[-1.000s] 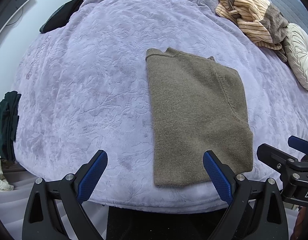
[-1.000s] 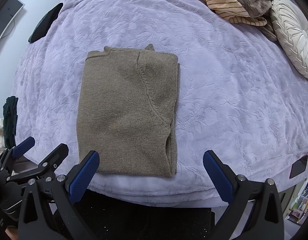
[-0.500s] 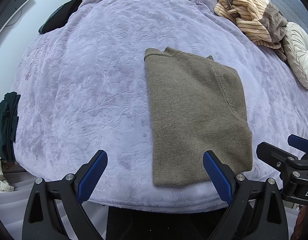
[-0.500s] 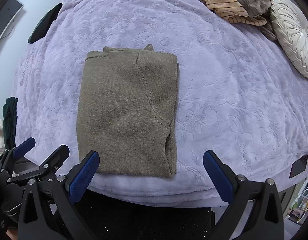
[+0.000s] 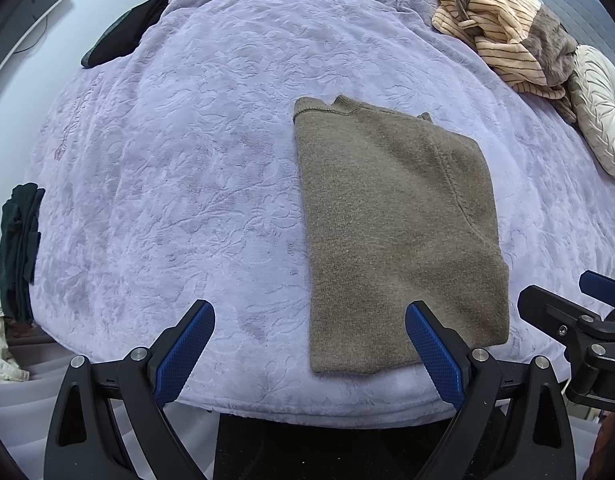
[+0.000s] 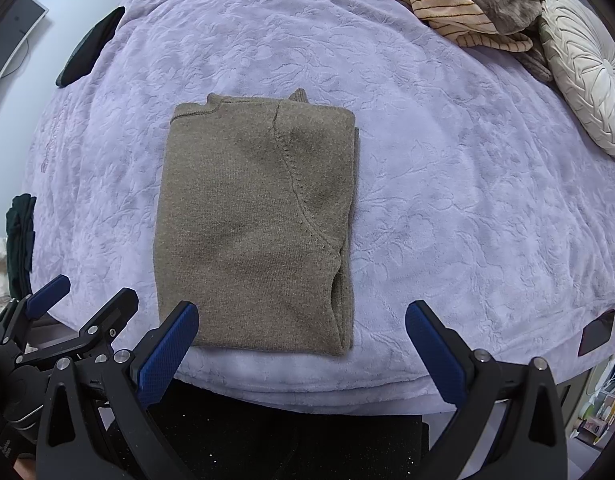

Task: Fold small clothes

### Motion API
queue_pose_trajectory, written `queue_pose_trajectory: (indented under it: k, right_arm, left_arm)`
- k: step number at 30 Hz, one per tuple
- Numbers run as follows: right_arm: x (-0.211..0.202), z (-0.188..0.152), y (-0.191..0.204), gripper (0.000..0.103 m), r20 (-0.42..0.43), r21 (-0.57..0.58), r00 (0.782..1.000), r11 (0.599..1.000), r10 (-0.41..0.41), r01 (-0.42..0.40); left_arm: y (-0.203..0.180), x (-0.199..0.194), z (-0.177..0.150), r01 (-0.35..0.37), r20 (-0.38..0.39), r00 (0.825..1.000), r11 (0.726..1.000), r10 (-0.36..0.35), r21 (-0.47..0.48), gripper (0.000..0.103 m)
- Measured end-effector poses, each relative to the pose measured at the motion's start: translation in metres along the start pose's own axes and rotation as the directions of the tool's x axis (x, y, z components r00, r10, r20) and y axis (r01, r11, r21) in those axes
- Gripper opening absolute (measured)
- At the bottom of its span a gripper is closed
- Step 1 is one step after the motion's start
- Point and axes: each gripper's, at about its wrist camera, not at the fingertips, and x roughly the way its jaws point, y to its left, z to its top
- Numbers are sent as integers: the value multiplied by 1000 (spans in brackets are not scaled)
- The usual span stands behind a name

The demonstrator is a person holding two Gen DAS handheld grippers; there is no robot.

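Note:
A folded olive-brown knit sweater [image 5: 395, 224] lies flat on the lilac bedspread [image 5: 179, 168], near the bed's front edge; it also shows in the right wrist view [image 6: 255, 224]. My left gripper [image 5: 309, 344] is open and empty, just short of the sweater's near left corner. My right gripper [image 6: 301, 344] is open and empty, in front of the sweater's near right corner. Each gripper shows at the edge of the other's view.
A heap of striped peach and grey clothes [image 5: 503, 32] and a round cream cushion [image 5: 603, 112] lie at the far right. A black folded item [image 5: 123, 32] lies far left. Dark clothes [image 5: 19, 248] hang off the bed's left side. A phone [image 6: 595, 332] sits near the right edge.

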Motion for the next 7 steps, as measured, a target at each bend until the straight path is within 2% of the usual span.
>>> queue_pose_trajectory:
  k: [7]
  right_arm:
    - [1,0,1,103,0,-2,1000,1000,-1,1]
  left_arm:
    - [-1,-1,-2,1,10,1000,1000,-1,20,97]
